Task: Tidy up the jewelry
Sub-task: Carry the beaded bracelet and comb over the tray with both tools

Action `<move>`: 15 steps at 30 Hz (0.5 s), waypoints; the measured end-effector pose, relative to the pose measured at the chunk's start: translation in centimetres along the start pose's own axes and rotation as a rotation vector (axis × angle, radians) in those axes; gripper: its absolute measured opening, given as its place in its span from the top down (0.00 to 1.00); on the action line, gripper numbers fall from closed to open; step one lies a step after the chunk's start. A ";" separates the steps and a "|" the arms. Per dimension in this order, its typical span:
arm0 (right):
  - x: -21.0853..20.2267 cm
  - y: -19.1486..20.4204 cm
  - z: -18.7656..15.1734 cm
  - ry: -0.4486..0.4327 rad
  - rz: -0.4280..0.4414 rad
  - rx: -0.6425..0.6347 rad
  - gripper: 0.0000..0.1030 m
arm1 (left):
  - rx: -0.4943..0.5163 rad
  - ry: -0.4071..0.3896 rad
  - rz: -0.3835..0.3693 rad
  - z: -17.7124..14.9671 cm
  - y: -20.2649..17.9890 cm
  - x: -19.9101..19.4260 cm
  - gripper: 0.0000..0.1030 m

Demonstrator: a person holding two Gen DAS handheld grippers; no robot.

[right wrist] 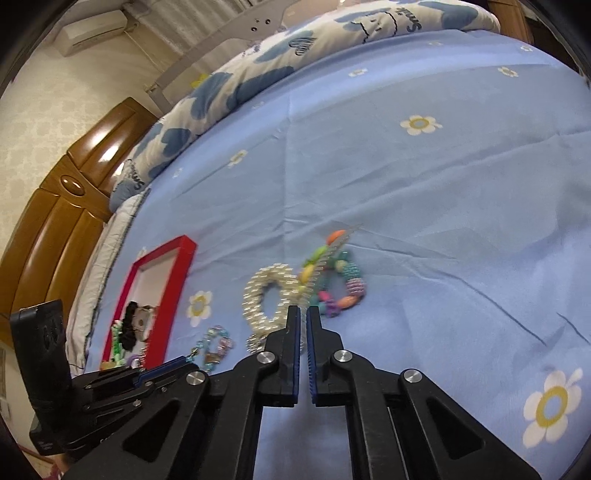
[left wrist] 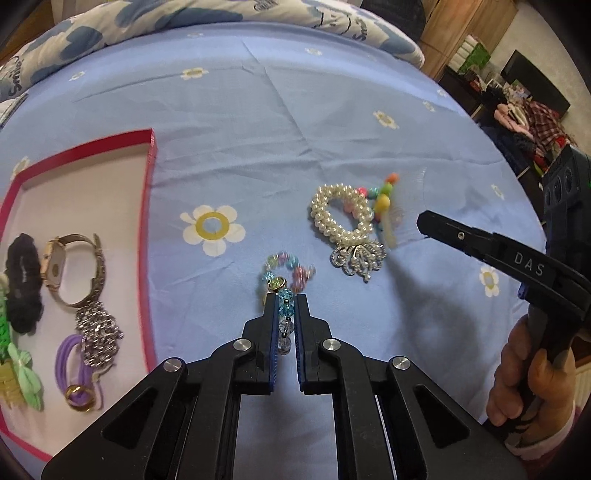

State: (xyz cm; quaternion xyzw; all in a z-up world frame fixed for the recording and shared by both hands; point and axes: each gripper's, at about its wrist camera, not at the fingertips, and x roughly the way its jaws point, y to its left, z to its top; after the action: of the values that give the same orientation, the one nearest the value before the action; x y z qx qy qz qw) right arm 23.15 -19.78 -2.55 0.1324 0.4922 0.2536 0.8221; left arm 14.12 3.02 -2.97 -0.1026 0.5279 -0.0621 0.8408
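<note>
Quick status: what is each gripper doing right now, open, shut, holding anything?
Left gripper: shut on the crystal bead bracelet.
Right gripper: shut on the clear hair comb with the coloured beads.

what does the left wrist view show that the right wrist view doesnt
Only the left wrist view: the gold watch, purple hair ties and silver rhinestone piece clearly laid in the red-rimmed tray, plus the left gripper shut on the pastel crystal bead bracelet.

Only the right wrist view: the wooden headboard, wall air conditioner, and the right gripper shut on a clear comb.

Both: the white pearl bracelet, blue flowered sheet.
</note>
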 end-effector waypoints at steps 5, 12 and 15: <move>-1.6 1.4 -0.6 -0.022 0.029 -0.011 0.99 | -0.013 -0.043 -0.009 -0.1 0.2 -2.1 0.94; -2.9 3.5 -1.4 -0.028 0.079 -0.030 0.99 | -0.040 -0.104 -0.019 -0.6 0.9 -5.5 0.94; -3.3 4.6 -1.8 -0.032 0.099 -0.046 0.99 | -0.052 -0.128 -0.018 -1.0 1.5 -6.9 0.94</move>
State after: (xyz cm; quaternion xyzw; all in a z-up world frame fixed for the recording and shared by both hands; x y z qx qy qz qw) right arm 19.02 -17.82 1.19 0.1418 0.4659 0.3028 0.8192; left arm 10.25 5.81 2.30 -0.1330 0.4738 -0.0495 0.8692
